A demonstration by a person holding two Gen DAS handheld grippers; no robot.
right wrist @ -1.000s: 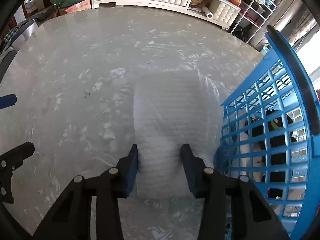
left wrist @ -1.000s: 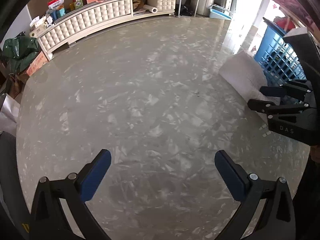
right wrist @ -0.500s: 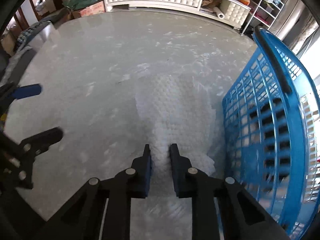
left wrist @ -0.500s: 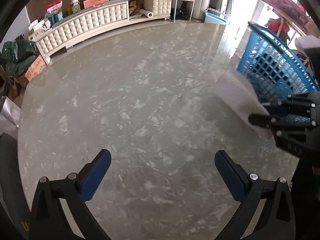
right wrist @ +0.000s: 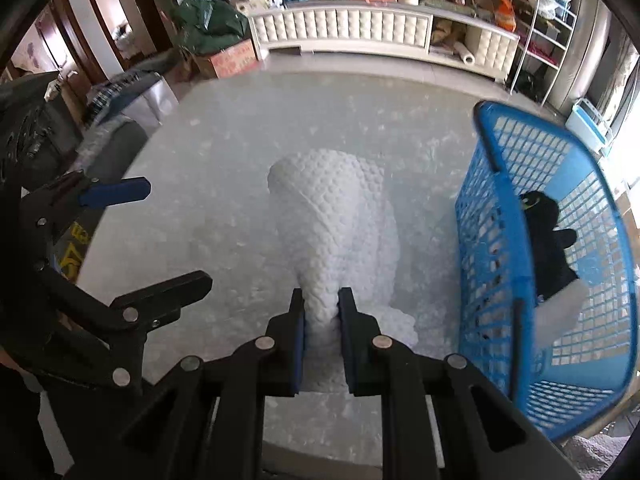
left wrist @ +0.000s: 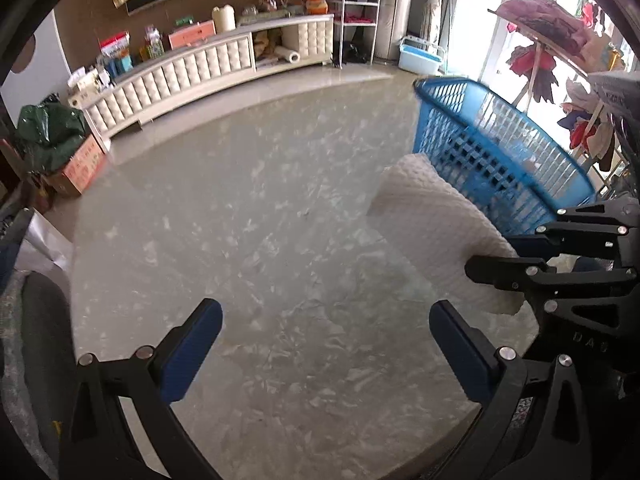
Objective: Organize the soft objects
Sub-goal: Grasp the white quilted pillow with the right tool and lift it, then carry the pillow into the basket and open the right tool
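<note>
A white bumpy-textured cloth (right wrist: 336,216) is pinched at its near end by my right gripper (right wrist: 322,296), which is shut on it. The cloth is lifted into a cone, and its far end still rests on the marble table (right wrist: 224,160). In the left wrist view the same cloth (left wrist: 432,216) trails from the right gripper (left wrist: 496,254) towards a blue lattice basket (left wrist: 480,140). The basket (right wrist: 500,200) stands just right of the cloth and holds a black plush toy (right wrist: 548,236) and something white. My left gripper (left wrist: 325,308) hangs open over bare table (left wrist: 240,220), left of the cloth.
A grey chair back (left wrist: 40,340) sits at the table's left edge. Beyond the table are a long white tufted cabinet (left wrist: 180,80), a green bag on a cardboard box (left wrist: 52,128), a wire shelf (left wrist: 356,12) and hanging clothes (left wrist: 536,40) by the window.
My right jaws have shut on the cloth's near end and lifted it off the table. Both grippers have risen, so the room and the basket rim show more.
</note>
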